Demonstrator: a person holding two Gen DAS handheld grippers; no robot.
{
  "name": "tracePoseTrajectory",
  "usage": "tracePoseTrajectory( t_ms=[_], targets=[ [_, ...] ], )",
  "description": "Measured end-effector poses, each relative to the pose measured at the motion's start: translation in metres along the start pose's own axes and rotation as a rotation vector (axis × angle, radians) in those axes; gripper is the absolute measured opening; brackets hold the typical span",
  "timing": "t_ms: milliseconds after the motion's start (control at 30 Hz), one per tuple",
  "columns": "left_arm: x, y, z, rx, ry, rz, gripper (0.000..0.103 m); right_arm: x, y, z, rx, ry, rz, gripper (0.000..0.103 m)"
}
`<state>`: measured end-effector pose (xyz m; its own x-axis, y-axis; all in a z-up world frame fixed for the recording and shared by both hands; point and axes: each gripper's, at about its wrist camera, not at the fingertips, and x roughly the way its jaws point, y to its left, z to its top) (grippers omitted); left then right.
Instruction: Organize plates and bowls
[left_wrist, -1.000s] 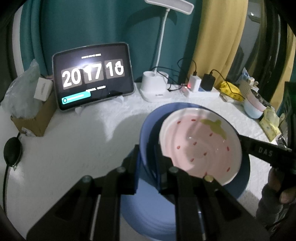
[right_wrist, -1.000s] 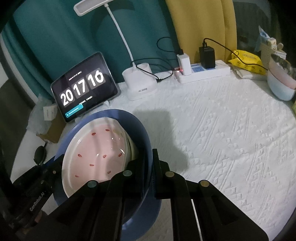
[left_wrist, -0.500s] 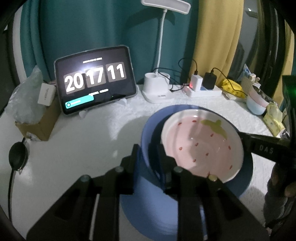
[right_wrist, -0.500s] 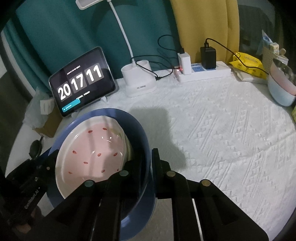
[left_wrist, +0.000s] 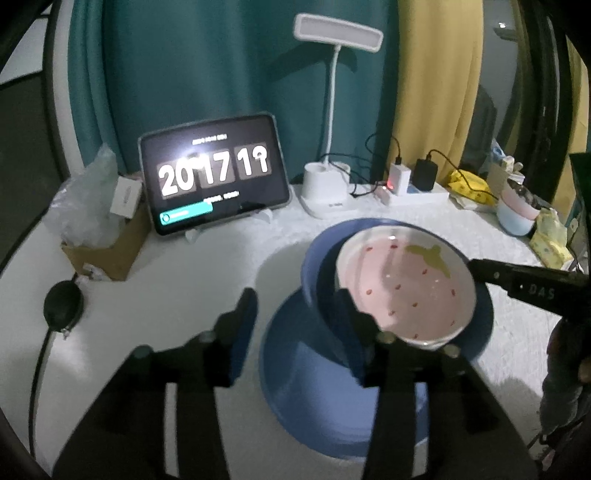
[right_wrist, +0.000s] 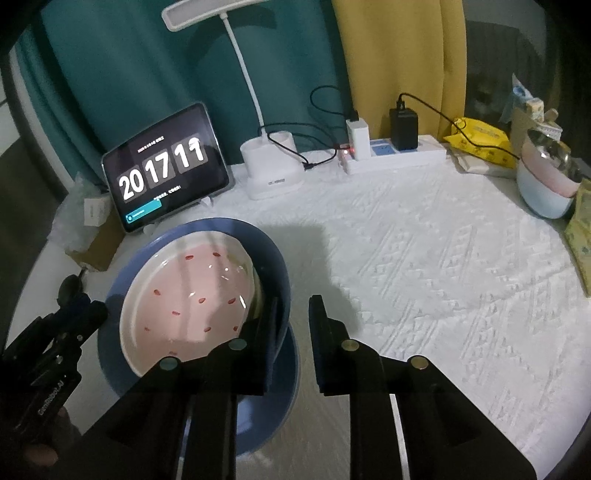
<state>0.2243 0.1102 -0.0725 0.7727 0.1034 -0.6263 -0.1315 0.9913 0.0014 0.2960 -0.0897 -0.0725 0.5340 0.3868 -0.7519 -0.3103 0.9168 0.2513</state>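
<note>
Desk: white, with an embossed cloth (right_wrist: 443, 266), set against teal and yellow curtains.
Stack: a pink strawberry bowl (left_wrist: 402, 288) sits inside a blue bowl (left_wrist: 317, 266), which stands on a blue plate (left_wrist: 314, 376) at the near left of the desk.
Left claw (left_wrist: 295, 325): its jaws have just been opening and now stand well apart, one finger inside the blue bowl's rim, the other outside and clear of it (so nothing is gripped).
Right claw (right_wrist: 293, 321): its jaws have also just been opening, by less; they straddle the blue bowl's far rim with a gap showing, and I judge the pads no longer press.
Step in hand: letting go of the nested stack after setting it down, I judge.
Next move: draw both claws back and up without catching the rim, lest the bowls tip.
Farther out: a tablet clock (left_wrist: 214, 177), a white lamp (right_wrist: 269, 162), a power strip (right_wrist: 395, 155) and another pair of nested bowls (right_wrist: 543, 184) at the right edge.
</note>
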Motion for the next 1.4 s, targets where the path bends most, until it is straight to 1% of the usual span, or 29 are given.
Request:
tracePoseTrajectory(
  t_ms=[100, 133, 200, 233, 267, 333, 367, 533, 633, 700, 900, 1100, 1167, 1400],
  targets=[
    [-0.011, -0.005, -0.001, 0.005, -0.02, 0.0, 0.047, -0.008, -0.002, -0.005, -0.002, -0.013, -0.005, 0.02],
    [-0.014, -0.005, -0.001, 0.004, -0.027, 0.0, 0.048, -0.01, -0.003, -0.006, -0.002, -0.016, -0.006, 0.023],
    [-0.02, -0.008, -0.002, 0.003, -0.037, -0.002, 0.051, -0.016, -0.005, -0.009, -0.001, -0.023, -0.006, 0.024],
    [-0.022, -0.01, -0.003, 0.002, -0.038, -0.002, 0.056, -0.019, -0.005, -0.011, -0.001, -0.027, -0.006, 0.025],
    [-0.025, -0.011, -0.004, 0.002, -0.042, -0.001, 0.065, -0.022, -0.006, -0.012, -0.001, -0.03, -0.011, 0.025],
    [-0.03, -0.015, -0.007, -0.002, -0.05, -0.003, 0.074, -0.03, -0.008, -0.016, -0.001, -0.044, -0.014, 0.025],
    [-0.031, -0.015, -0.008, -0.002, -0.052, -0.004, 0.076, -0.033, -0.008, -0.017, -0.001, -0.05, -0.015, 0.025],
    [-0.045, -0.026, -0.012, 0.005, -0.07, -0.02, 0.08, -0.046, -0.013, -0.028, -0.001, -0.065, -0.028, 0.025],
    [-0.052, -0.032, -0.014, -0.006, -0.081, -0.048, 0.087, -0.051, -0.016, -0.034, -0.005, -0.069, -0.037, 0.025],
    [-0.056, -0.036, -0.017, -0.018, -0.082, -0.074, 0.087, -0.055, -0.017, -0.037, -0.012, -0.074, -0.047, 0.025],
    [-0.069, -0.052, -0.027, -0.026, -0.091, -0.107, 0.087, -0.074, -0.019, -0.046, -0.049, -0.101, -0.064, 0.026],
    [-0.087, -0.063, -0.032, -0.027, -0.134, -0.11, 0.088, -0.095, -0.021, -0.055, -0.084, -0.136, -0.096, 0.027],
    [-0.092, -0.064, -0.031, -0.034, -0.143, -0.112, 0.088, -0.101, -0.023, -0.058, -0.091, -0.145, -0.106, 0.031],
    [-0.115, -0.072, -0.034, -0.022, -0.173, -0.128, 0.088, -0.131, -0.023, -0.068, -0.112, -0.191, -0.137, 0.032]
  ],
)
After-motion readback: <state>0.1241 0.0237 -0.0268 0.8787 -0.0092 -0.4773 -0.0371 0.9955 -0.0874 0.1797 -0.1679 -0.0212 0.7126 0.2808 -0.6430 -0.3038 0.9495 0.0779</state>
